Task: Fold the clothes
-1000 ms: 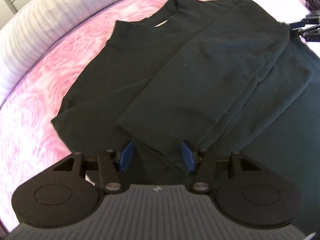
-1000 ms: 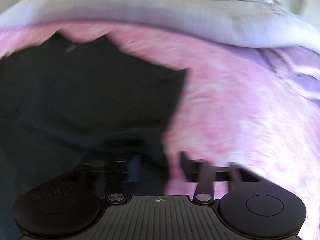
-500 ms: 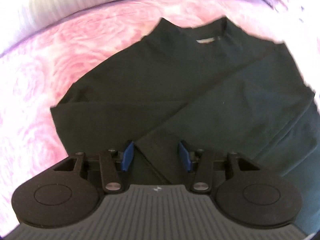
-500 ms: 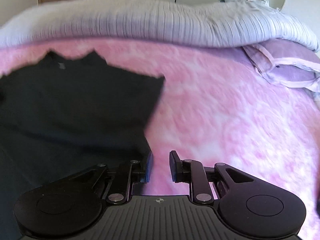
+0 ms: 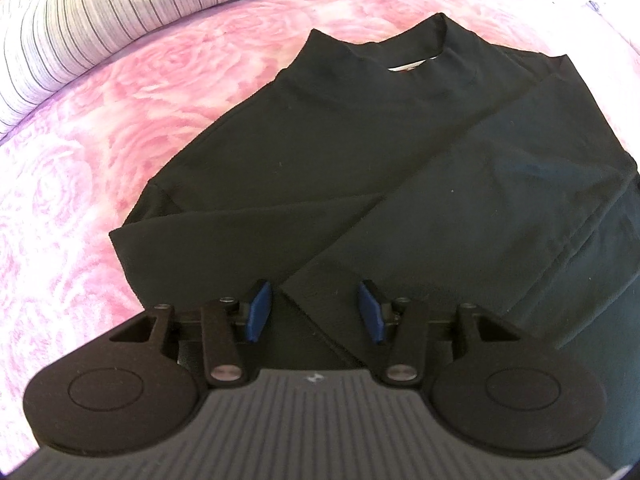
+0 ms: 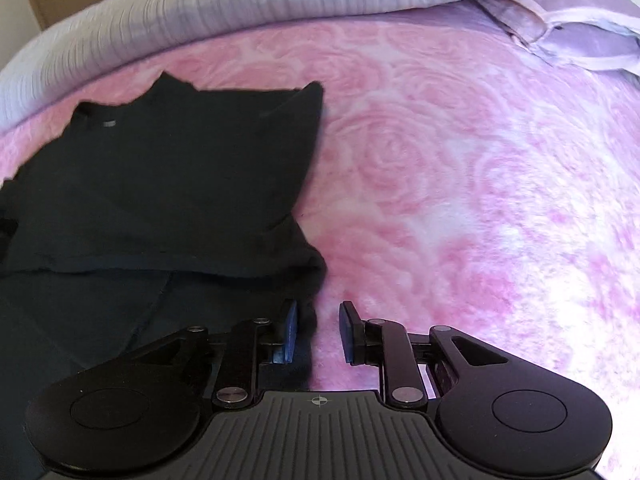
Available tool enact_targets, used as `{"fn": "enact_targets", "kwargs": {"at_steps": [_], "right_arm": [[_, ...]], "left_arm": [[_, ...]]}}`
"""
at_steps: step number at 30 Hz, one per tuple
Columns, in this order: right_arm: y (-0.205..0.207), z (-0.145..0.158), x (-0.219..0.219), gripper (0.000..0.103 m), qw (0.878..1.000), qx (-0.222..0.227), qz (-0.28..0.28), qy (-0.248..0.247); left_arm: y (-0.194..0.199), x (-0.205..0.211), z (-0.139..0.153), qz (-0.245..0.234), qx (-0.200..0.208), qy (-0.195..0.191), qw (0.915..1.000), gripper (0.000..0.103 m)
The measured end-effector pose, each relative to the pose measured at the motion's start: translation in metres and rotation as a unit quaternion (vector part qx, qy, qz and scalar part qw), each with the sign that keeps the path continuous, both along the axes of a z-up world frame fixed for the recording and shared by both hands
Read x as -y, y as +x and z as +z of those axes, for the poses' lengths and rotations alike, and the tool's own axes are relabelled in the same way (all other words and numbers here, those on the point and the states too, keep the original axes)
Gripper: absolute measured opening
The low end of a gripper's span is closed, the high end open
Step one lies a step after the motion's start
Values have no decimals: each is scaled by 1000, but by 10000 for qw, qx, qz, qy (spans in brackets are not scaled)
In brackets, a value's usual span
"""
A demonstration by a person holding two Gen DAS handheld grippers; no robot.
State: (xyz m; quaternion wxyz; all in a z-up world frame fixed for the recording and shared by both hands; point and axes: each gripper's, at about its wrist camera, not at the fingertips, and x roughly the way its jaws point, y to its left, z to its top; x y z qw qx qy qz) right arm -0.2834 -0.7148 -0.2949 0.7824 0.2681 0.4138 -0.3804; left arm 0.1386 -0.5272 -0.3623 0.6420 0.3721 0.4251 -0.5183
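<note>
A black long-sleeved shirt (image 5: 360, 152) lies flat on the pink rose-patterned bedspread (image 5: 100, 128), collar (image 5: 416, 52) at the far end and both sleeves folded across the body. My left gripper (image 5: 315, 308) hovers over the cuff of the sleeve that runs in from the right. Its blue pads (image 5: 260, 310) stand apart on either side of the cuff without pressing it. In the right wrist view the shirt (image 6: 180, 184) fills the left half. My right gripper (image 6: 319, 330) sits over the shirt's right edge with a narrow gap, cloth by its left pad and bare bedspread (image 6: 480, 184) by the other.
A rolled grey-white striped duvet (image 5: 120, 12) runs along the far side of the bed, seen also as the duvet (image 6: 240, 4) in the right wrist view. A lilac pillow (image 6: 580, 36) lies at the far right. Bare pink bedspread extends right of the shirt.
The left view has swung so the collar sits near top centre, and the other gripper has left its top right corner. The right gripper has shifted onto the shirt's right edge.
</note>
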Motion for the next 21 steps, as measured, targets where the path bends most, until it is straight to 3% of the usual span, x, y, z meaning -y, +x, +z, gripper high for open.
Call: {"fn": "enact_targets", "kwargs": {"at_steps": [2, 5, 11, 12, 13, 14, 21], "right_arm": [[1, 10, 8, 22, 9994, 308, -14, -128], [16, 16, 38, 24, 9976, 665, 94, -140], [57, -6, 118, 28, 9953, 944, 95, 204], [62, -11, 129, 28, 9948, 946, 127, 352], [68, -15, 140, 10, 9947, 909, 183, 433], [76, -19, 151, 2, 9950, 842, 256, 461], [70, 0, 176, 4, 9921, 1234, -194, 89]], "left_arm": [[-14, 1, 9, -256, 220, -124, 9994, 36], [-46, 1, 28, -774, 230, -531, 9953, 37], [-119, 10, 11, -1757, 60, -629, 9824, 37], [-125, 10, 4, -1782, 98, -596, 9821, 37], [-129, 9, -1, -1786, 145, -582, 9821, 37], [-133, 8, -7, -1791, 191, -568, 9820, 38], [-133, 8, -15, -1601, 105, -512, 9857, 39]]}}
